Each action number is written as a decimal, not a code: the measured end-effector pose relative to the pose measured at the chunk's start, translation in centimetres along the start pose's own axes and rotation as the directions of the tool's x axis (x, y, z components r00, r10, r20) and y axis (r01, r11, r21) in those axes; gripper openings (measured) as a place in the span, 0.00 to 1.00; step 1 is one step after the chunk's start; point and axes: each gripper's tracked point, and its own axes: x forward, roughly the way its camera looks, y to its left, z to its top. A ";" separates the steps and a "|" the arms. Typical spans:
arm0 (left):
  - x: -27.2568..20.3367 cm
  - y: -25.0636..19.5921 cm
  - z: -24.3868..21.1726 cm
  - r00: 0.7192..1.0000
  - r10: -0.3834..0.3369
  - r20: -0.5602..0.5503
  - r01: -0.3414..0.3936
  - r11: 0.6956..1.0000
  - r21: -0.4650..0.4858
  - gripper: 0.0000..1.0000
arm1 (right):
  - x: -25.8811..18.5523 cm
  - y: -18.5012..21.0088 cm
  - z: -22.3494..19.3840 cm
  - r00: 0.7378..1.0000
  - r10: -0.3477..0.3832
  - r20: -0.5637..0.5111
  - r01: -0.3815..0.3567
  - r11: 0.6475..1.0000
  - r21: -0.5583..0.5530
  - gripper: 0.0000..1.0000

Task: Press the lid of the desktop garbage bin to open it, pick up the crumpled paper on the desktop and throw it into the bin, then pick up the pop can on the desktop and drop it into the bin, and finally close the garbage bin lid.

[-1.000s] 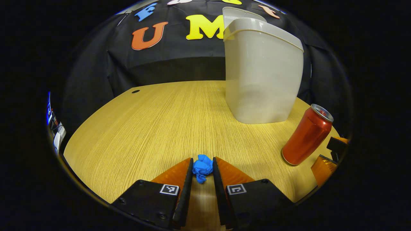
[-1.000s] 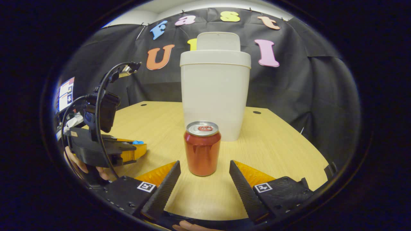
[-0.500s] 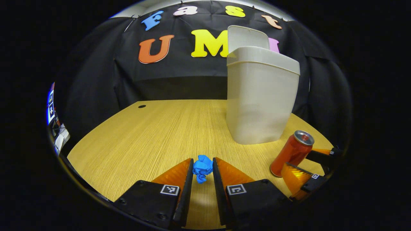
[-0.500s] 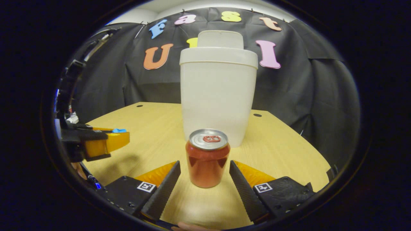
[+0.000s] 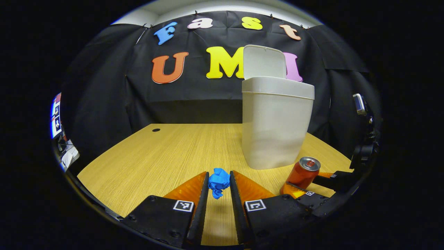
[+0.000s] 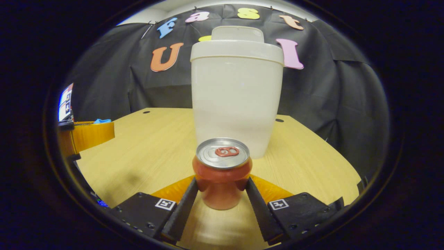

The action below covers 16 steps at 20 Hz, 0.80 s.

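Observation:
A blue crumpled paper [image 5: 219, 182] is pinched between the fingers of my left gripper [image 5: 218, 175], held a little above the wooden table [image 5: 163, 152]. The white bin [image 5: 275, 128] stands to the right ahead, its lid [image 5: 264, 61] flipped upright and open. In the right gripper view, the red pop can [image 6: 222, 157] stands upright on the table in front of the bin [image 6: 236, 97]. My right gripper [image 6: 222, 183] is shut on the can's sides. The left gripper view shows the can [image 5: 304, 171] and the right gripper [image 5: 301, 189] around it at the lower right.
The left gripper [image 6: 91, 133] with the paper [image 6: 102, 121] hangs at the left edge of the right gripper view. Cable holes [image 5: 156, 130] [image 6: 277, 120] mark the table's far corners. Black cloth backs the table; a lit screen [image 5: 55, 114] sits far left.
My left gripper has drawn back and up with the paper, so the bin looks smaller. My right gripper has moved forward around the can and its fingers have come in onto the can's sides.

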 end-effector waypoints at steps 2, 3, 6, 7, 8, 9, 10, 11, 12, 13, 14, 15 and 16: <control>-0.3 0.4 0.4 1.000 0.009 0.013 -0.009 1.000 -0.011 0.40 | -1.1 0.1 1.3 0.999 0.006 0.035 -0.005 1.000 -0.016 0.81; -0.5 0.5 0.7 1.000 0.012 0.020 -0.011 1.000 -0.019 0.40 | -1.9 0.0 2.4 0.998 0.008 0.063 -0.006 1.000 -0.026 0.82; -1.0 0.8 1.6 0.999 0.023 0.042 -0.021 0.999 -0.032 0.40 | -4.7 -0.7 6.0 0.986 0.013 0.164 -0.004 0.998 -0.055 0.81; -1.3 1.0 2.0 0.998 0.027 0.053 -0.025 0.999 -0.039 0.40 | -5.7 -1.1 7.3 0.980 0.017 0.197 -0.004 0.998 -0.062 0.81; -1.4 1.0 2.2 0.998 0.028 0.057 -0.025 0.999 -0.047 0.40 | -6.7 -1.6 8.5 0.974 0.015 0.228 0.000 0.998 -0.068 0.82; -1.7 1.0 2.3 0.998 0.027 0.059 -0.024 0.998 -0.050 0.40 | -7.6 -2.5 9.6 0.967 0.003 0.254 0.015 0.997 -0.070 0.81; -1.9 1.1 2.5 0.998 0.030 0.064 -0.027 0.999 -0.043 0.39 | -8.4 -3.6 10.5 0.960 -0.018 0.279 0.037 0.997 -0.065 0.82; -2.2 1.2 2.9 0.997 0.038 0.072 -0.036 0.999 -0.031 0.40 | -9.2 -4.7 11.4 0.954 -0.045 0.297 0.066 0.996 -0.063 0.82; -2.6 1.4 3.5 0.995 0.050 0.087 -0.049 0.999 -0.016 0.40 | -9.8 -5.9 12.2 0.947 -0.069 0.313 0.092 0.994 -0.060 0.81; -3.0 1.6 4.1 0.993 0.062 0.103 -0.061 0.998 -0.010 0.40 | -10.5 -6.8 12.8 0.941 -0.086 0.327 0.110 0.992 -0.054 0.81; -3.4 1.5 4.6 0.992 0.060 0.115 -0.059 0.998 -0.014 0.40 | -11.1 -7.8 13.2 0.937 -0.101 0.335 0.124 0.991 -0.047 0.81; -3.8 1.0 5.1 0.991 0.048 0.128 -0.046 0.999 -0.023 0.39 | -11.6 -8.6 13.5 0.934 -0.109 0.341 0.130 0.991 -0.041 0.81; -4.1 0.6 5.7 0.989 0.041 0.140 -0.037 0.999 -0.029 0.40 | -12.0 -9.3 13.7 0.932 -0.113 0.343 0.134 0.990 -0.037 0.81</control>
